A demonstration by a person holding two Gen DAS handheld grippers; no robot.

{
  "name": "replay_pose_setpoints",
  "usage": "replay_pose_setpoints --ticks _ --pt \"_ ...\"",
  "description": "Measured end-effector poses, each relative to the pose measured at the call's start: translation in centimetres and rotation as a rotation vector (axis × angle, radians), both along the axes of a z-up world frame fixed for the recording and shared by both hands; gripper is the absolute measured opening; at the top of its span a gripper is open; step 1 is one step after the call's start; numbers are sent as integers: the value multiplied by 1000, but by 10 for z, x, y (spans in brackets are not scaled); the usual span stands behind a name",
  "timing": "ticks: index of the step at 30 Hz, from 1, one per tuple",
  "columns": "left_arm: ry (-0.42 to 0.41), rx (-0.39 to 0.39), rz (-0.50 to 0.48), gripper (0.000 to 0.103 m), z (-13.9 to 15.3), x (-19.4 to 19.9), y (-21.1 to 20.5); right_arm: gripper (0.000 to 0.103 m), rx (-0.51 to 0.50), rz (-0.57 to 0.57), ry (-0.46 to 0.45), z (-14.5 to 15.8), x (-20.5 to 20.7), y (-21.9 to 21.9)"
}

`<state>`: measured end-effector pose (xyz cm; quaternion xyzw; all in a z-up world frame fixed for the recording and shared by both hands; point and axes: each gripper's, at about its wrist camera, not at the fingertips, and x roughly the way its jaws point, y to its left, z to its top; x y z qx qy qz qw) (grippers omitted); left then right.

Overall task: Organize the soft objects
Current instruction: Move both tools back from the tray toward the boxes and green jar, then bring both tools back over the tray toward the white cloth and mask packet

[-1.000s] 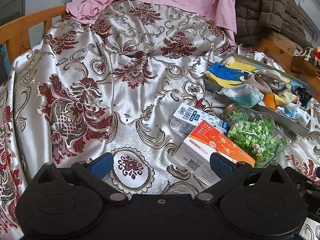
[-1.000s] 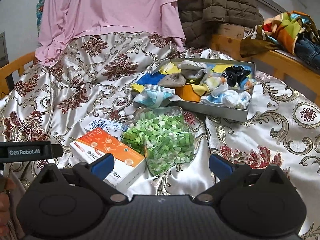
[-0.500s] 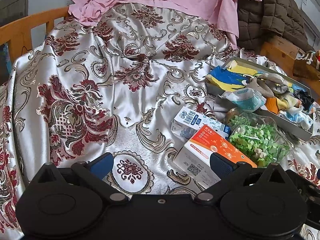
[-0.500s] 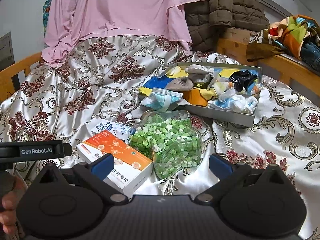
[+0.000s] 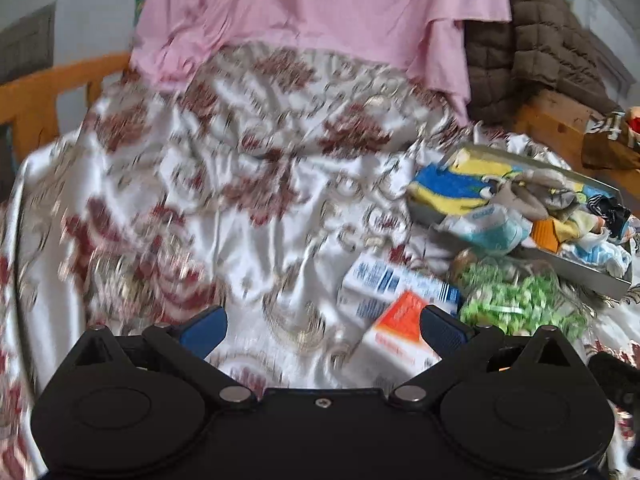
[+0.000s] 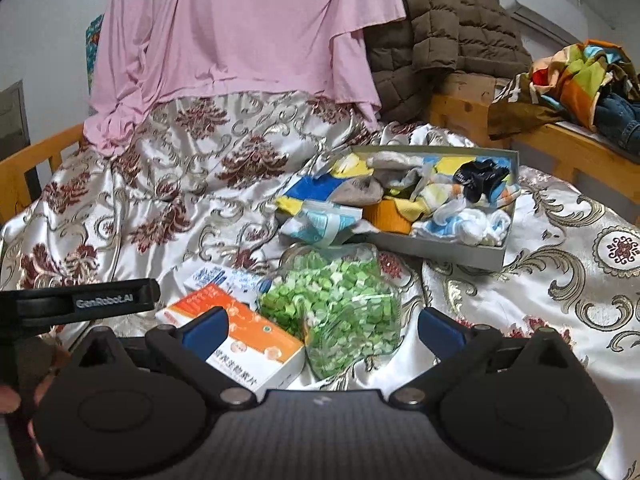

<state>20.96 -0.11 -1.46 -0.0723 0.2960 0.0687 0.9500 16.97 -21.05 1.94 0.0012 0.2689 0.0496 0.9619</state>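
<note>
A grey shallow box (image 6: 460,254) full of socks and small cloths (image 6: 440,196) lies on the patterned satin cover; it also shows in the left wrist view (image 5: 592,280). A packet of face masks (image 6: 320,222) leans at its near left corner. A clear bag of green pieces (image 6: 340,304), an orange-and-white carton (image 6: 240,340) and a blue-and-white carton (image 6: 224,278) lie in front. My right gripper (image 6: 322,326) is open and empty just short of the bag. My left gripper (image 5: 322,326) is open and empty, left of the cartons.
A pink cloth (image 6: 240,32) and a brown quilted jacket (image 6: 448,24) hang at the back. Wooden rails (image 6: 560,144) run along both sides, with a heap of coloured clothes (image 6: 576,76) on the right one. The left gripper's body (image 6: 80,304) shows at the right view's left edge.
Both grippers have pulled back and tilted upward, so the objects sit lower in both views. The left view is blurred by motion. Both stay open and empty.
</note>
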Motion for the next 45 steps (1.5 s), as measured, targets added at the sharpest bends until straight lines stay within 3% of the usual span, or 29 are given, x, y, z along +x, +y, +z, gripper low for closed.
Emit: replay_pose_setpoints --ticks 3,10,14,23,33,41,45 --pt "-49 85 -45 102 0 11 -7 103 -4 -4 -19 1 7 -1" --pt "-137 155 -198 102 -3 42 -17 103 -148 34 -95 -5 43 10" --pt "-145 185 -277 102 -12 71 -17 103 -133 44 -121 -10 68 7" --pt "-101 19 -370 102 -31 142 2 103 -34 40 -120 -24 115 -9" --pt "-56 -119 -498 102 -41 181 5 103 -66 20 -159 -26 123 1" --pt "-56 -133 -519 102 -42 190 7 103 -99 12 -133 -34 131 3" --pt "-61 -95 -489 102 -42 197 6 103 -101 19 -110 -38 134 3"
